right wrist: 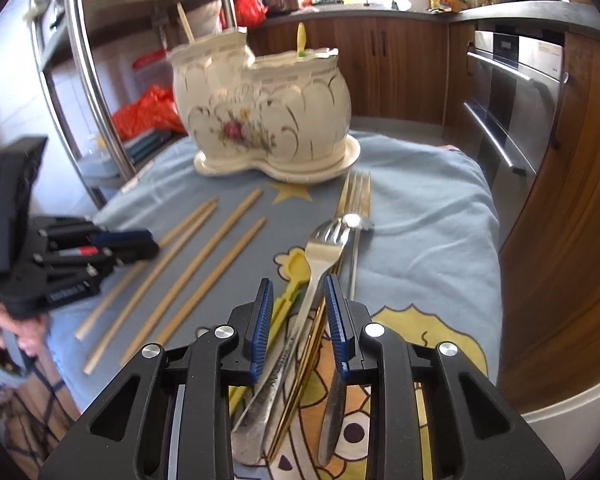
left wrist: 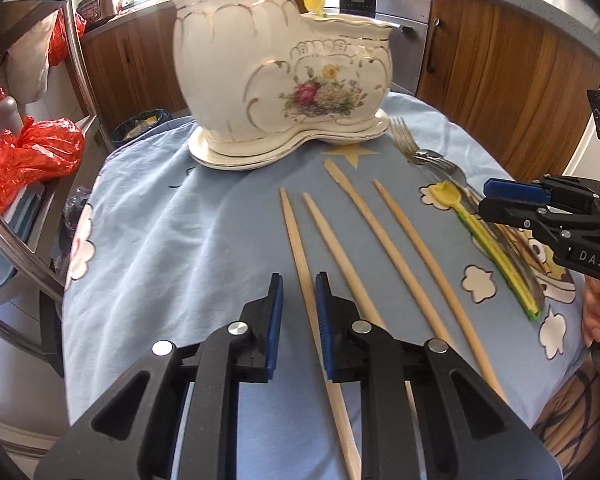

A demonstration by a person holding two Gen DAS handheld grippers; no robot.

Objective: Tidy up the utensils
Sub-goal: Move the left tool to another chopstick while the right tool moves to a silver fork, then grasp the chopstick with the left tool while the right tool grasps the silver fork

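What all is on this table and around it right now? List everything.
Ceramic holder: one, cream with flowers and gold trim, far end of the cloth, on its saucer.
Chopsticks: four, pale wood, lying on the cloth.
Yellow tulip-topped sticks: two, one on the cloth beside the cutlery, one in the holder's lower compartment.
Forks: a pile, silver and gold, count unclear, right side.
Cloth: one, blue with cartoon prints.
Red bag: one, on the rack at left.
Left tool: open around a chopstick.
Right tool: open around fork handles.
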